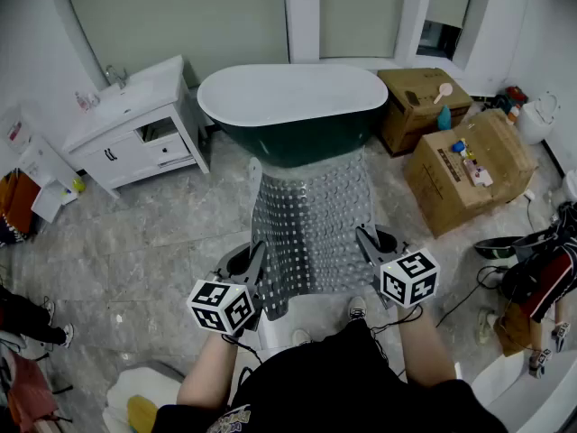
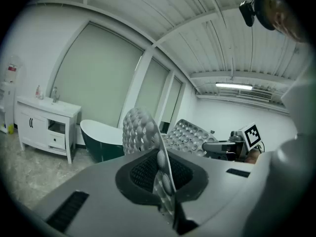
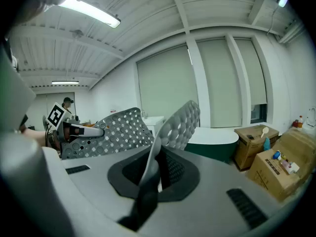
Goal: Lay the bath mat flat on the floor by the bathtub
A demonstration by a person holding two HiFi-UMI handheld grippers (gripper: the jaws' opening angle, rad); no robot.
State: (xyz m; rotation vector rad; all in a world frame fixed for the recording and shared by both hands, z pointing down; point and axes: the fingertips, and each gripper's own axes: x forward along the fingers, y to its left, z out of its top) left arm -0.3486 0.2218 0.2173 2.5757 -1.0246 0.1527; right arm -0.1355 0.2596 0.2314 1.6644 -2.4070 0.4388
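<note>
A grey perforated bath mat point(image 1: 311, 219) hangs spread out in the air between my two grippers, its far edge reaching toward the green-sided bathtub point(image 1: 293, 106). My left gripper point(image 1: 255, 267) is shut on the mat's near left corner, and my right gripper point(image 1: 364, 242) is shut on the near right corner. In the left gripper view the mat point(image 2: 143, 132) stands edge-on out of the closed jaws, with the bathtub point(image 2: 101, 139) behind. In the right gripper view the mat point(image 3: 180, 125) curls up from the closed jaws, with the tub point(image 3: 215, 139) beyond.
A white vanity cabinet point(image 1: 135, 129) stands left of the tub. Cardboard boxes point(image 1: 469, 165) with small items sit to the right. Bags and cables point(image 1: 532, 269) lie at the far right. Grey tile floor point(image 1: 153, 242) stretches between me and the tub.
</note>
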